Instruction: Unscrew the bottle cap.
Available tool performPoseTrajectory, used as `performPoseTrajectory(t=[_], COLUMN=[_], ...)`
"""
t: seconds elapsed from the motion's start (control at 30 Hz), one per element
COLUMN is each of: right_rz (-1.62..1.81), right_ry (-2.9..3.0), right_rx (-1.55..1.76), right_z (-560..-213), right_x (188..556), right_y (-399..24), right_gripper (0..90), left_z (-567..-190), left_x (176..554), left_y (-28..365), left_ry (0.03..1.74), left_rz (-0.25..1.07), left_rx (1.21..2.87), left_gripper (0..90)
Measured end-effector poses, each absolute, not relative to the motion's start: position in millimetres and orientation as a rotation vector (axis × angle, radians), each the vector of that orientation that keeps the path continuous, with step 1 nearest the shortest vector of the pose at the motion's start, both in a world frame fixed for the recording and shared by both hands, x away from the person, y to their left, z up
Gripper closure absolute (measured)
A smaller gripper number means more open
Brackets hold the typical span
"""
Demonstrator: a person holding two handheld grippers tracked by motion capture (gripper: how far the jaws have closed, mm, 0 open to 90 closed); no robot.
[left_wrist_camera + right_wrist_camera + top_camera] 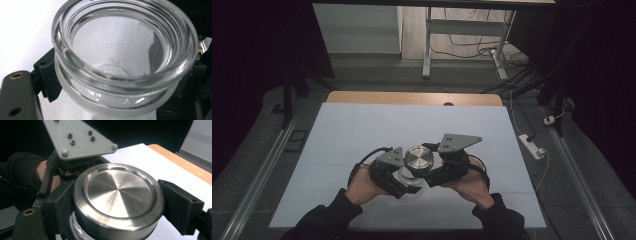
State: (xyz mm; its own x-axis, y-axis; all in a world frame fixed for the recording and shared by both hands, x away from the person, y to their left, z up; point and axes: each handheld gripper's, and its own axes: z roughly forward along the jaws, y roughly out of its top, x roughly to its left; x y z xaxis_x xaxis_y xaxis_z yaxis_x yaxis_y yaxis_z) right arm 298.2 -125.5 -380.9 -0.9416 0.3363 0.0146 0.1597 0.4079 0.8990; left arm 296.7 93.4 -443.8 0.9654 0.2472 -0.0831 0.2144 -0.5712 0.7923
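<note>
— Any writing you can read here, a brand or a number?

— None. The glass jar has some raised marks moulded into its base, beside a dotted patch, but they are too blurred to make out.

— And the metal lid?

— Plain brushed steel, nothing printed on it. The grey plate above it carries screws, no lettering.
</note>
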Motion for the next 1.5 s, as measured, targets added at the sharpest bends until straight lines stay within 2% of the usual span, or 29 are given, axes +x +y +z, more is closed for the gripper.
performPoseTrajectory(t=[0.63, 1.5], right_rz=[1.523, 1.459], right_ry=[2.400, 2.407], right_rx=[0.597, 0.641], right_z=[-386.6, -427.8], right_x=[320.9, 343.1], right_y=[-148.0, -144.9], right_gripper=[17.7, 17.7], left_z=[-443.8, -440.5], left_x=[294.5, 278.0], left_y=[100.8, 105.5], left_ry=[0.314, 0.286], left_rz=[0.044, 0.047], left_rx=[2.170, 2.160], left_gripper=[15.0, 15.0])
